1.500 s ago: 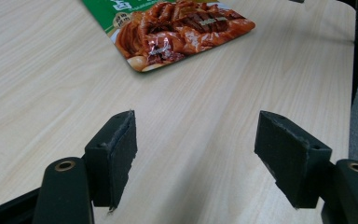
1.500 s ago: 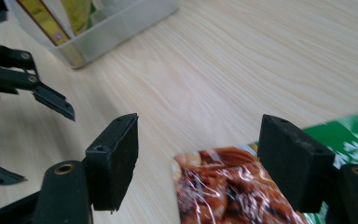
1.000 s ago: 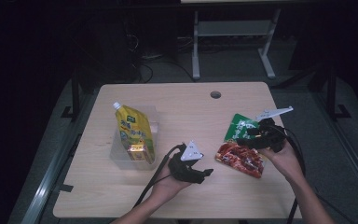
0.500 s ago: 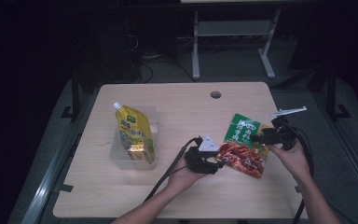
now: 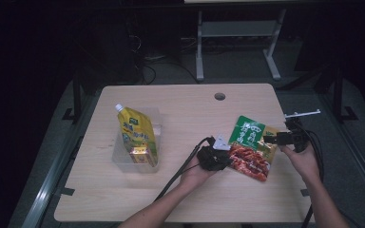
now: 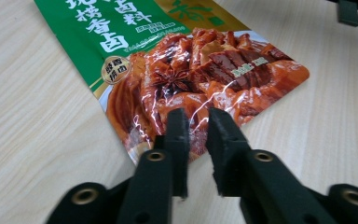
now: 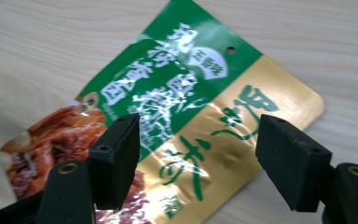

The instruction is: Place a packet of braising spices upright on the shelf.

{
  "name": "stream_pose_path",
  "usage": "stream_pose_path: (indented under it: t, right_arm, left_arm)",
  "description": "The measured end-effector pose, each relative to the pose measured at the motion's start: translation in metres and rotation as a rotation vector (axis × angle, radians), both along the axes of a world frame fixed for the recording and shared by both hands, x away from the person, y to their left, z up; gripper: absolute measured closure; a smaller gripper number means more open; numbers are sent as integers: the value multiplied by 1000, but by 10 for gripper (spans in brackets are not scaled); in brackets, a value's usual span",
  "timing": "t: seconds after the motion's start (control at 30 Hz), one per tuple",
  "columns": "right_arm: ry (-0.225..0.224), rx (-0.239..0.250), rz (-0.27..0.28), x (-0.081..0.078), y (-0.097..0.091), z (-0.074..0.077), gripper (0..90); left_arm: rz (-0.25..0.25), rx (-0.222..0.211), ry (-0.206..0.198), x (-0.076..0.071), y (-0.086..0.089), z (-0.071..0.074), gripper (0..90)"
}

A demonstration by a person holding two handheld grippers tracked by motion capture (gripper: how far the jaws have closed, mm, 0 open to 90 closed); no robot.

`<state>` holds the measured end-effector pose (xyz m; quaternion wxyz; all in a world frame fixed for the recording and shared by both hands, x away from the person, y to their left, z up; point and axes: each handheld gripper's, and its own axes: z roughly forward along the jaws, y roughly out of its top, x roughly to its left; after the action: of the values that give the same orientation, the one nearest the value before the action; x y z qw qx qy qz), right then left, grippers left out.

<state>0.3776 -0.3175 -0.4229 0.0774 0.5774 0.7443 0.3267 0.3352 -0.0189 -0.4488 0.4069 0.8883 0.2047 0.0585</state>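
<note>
the sauce packet (image 5: 251,147) lies flat on the table (image 5: 180,109), well to the right of the clear tub (image 5: 123,159) that holds the yellow pouch (image 5: 138,135). the left gripper (image 6: 196,122) comes in at the packet's near, red end; its jaws have just been closing and now stand narrow, a slim gap between them, the packet's edge just beyond the tips, nothing pinched yet. the right gripper (image 7: 196,144) hangs over the packet's gold side, jaws wide, gripping nothing. the risk from here: the film is glossy and flat to the wood, so narrow jaws may skate over the edge and shove the packet away from the tub rather than bite it, and a pull from one end could crumple it. the packet's long axis runs slantwise in the high view, green top end pointing away from the person, red end toward them.
</note>
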Motion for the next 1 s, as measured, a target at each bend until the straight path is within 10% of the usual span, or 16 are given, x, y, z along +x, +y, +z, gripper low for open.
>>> stream_pose_path:
  t: [0.13,1.0]
  right_arm:
    - [12,-6,-27,3,-5,-5,310]
    - [67,-6,-90,16,-15,-22,297]
  left_arm:
    - [6,18,-9,1,-6,-2,894]
    - [17,147,-12,7,-20,-12,868]
